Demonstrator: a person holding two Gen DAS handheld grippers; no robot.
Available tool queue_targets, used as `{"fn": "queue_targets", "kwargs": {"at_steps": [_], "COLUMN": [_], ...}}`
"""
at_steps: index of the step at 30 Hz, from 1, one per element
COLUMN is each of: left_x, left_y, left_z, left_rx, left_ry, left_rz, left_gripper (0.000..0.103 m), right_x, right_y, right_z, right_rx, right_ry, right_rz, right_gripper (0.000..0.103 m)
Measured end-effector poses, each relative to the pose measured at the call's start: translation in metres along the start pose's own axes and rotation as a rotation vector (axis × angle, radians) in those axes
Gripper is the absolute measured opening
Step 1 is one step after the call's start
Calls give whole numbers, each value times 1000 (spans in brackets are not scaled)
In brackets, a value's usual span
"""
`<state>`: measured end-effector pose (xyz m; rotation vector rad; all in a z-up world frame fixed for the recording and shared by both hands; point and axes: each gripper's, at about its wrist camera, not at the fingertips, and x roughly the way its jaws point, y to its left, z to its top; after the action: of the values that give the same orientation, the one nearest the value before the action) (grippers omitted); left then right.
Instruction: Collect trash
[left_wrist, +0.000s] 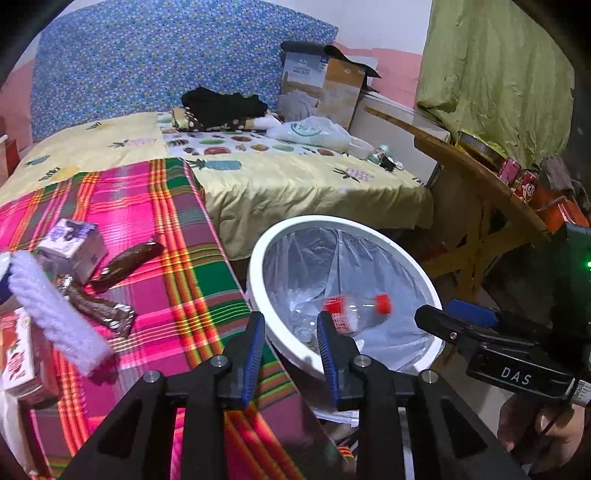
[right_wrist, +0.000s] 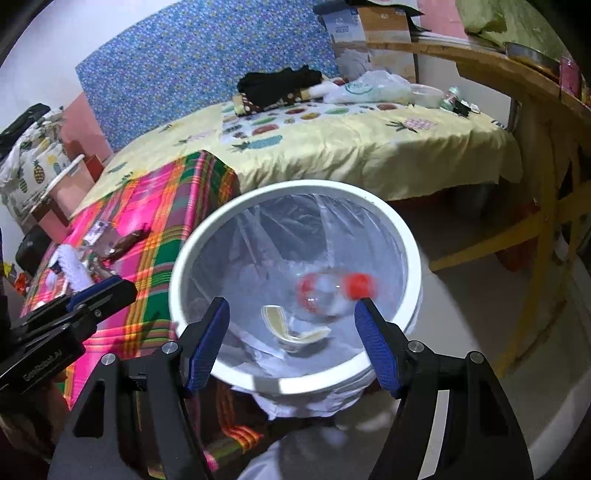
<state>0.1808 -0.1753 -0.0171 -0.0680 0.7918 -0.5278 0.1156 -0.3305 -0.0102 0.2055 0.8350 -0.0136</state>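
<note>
On the bed's pink-and-green plaid cloth a brown snack wrapper awaits collection, while the left gripper, narrowly parted and empty, and right gripper, spread wide, flank the lined white plastic bin (blurred red-capped clear plastic bottle inside).

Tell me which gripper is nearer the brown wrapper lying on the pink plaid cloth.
Left. The left gripper hangs at the cloth's edge, close to the brown wrapper; the right gripper sits over the white lined bucket, farther off.
</note>
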Motion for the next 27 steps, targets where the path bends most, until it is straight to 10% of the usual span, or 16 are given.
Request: {"fn": "queue_targets", "kwargs": {"at_steps": [27], "left_x": [-106], "left_y": [64], "left_z": [-62], "left_rx": [-101], "left_ry": [-94], "left_rz": [251], "left_gripper": [29], "right_x": [-20], "right_y": [93], "right_z": [-35], "right_rx": [-195], "right_ry": [-22], "right_rz": [223], "right_gripper": [70]}}
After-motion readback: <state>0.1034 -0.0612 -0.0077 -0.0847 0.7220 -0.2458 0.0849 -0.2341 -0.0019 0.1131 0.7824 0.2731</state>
